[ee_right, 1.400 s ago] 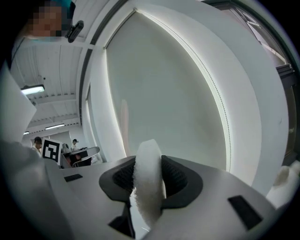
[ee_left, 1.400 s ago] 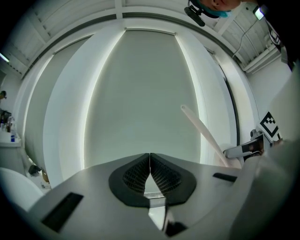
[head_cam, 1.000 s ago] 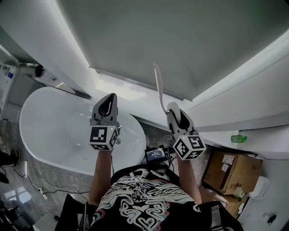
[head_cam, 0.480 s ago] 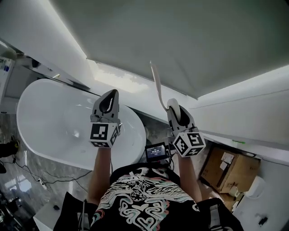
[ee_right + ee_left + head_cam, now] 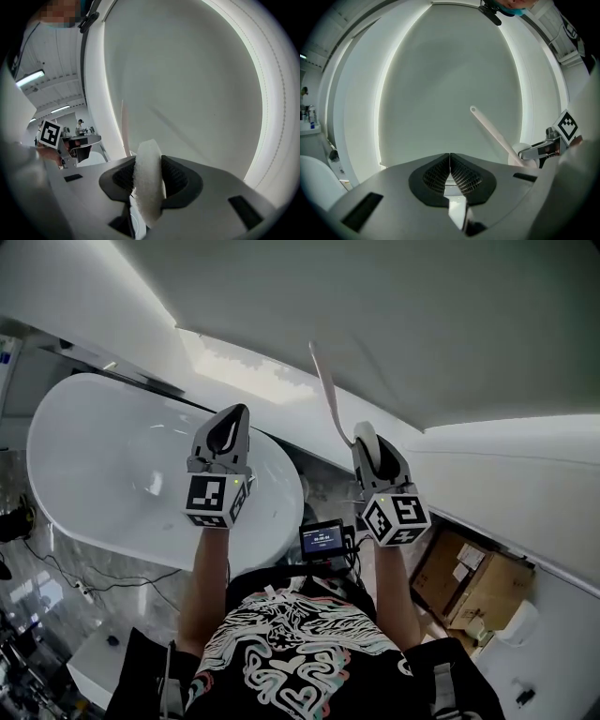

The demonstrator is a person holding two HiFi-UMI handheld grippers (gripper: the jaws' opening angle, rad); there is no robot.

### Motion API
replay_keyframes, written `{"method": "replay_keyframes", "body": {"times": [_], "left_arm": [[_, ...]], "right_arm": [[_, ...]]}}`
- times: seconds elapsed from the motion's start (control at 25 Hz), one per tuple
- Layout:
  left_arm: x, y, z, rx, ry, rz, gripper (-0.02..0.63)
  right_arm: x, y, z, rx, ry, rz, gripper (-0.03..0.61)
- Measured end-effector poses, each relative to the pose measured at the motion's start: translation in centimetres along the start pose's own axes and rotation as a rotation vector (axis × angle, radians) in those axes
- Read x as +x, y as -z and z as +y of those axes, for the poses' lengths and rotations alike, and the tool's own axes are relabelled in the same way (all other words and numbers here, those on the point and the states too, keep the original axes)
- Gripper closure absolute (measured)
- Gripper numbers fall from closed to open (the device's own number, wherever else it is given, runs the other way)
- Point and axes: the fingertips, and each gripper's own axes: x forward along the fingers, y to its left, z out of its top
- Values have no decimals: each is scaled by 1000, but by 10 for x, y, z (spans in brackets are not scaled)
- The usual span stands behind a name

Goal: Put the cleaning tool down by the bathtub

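Note:
In the head view the white oval bathtub (image 5: 112, 474) lies at the left. My left gripper (image 5: 229, 423) is held over its right end, shut with nothing between the pads (image 5: 449, 157). My right gripper (image 5: 367, 439) is to the right of the tub, shut on the cleaning tool's white sponge head (image 5: 149, 178). The tool's long pale handle (image 5: 328, 395) sticks out past the jaws, away from me; it also shows in the left gripper view (image 5: 492, 133). Both grippers point at a plain white wall.
A small screen device (image 5: 322, 540) hangs at the person's chest between the arms. Cardboard boxes (image 5: 469, 582) stand on the floor at the right. Cables (image 5: 56, 577) run over the marble floor left of the tub. A white ledge (image 5: 525, 493) runs along the right.
The head view has swung a little, showing more of the tub's inside. Both grippers keep their pose and the tool stays gripped.

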Motion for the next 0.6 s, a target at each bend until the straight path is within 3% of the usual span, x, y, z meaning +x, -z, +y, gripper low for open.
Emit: {"method": "replay_keyframes", "body": {"times": [0.24, 0.6], "left_arm": [[13, 26, 12, -13, -18, 34, 597], [33, 77, 21, -48, -32, 96, 597]], "right_arm": [[28, 21, -8, -61, -3, 62, 431], [58, 58, -24, -70, -11, 122, 431]]}}
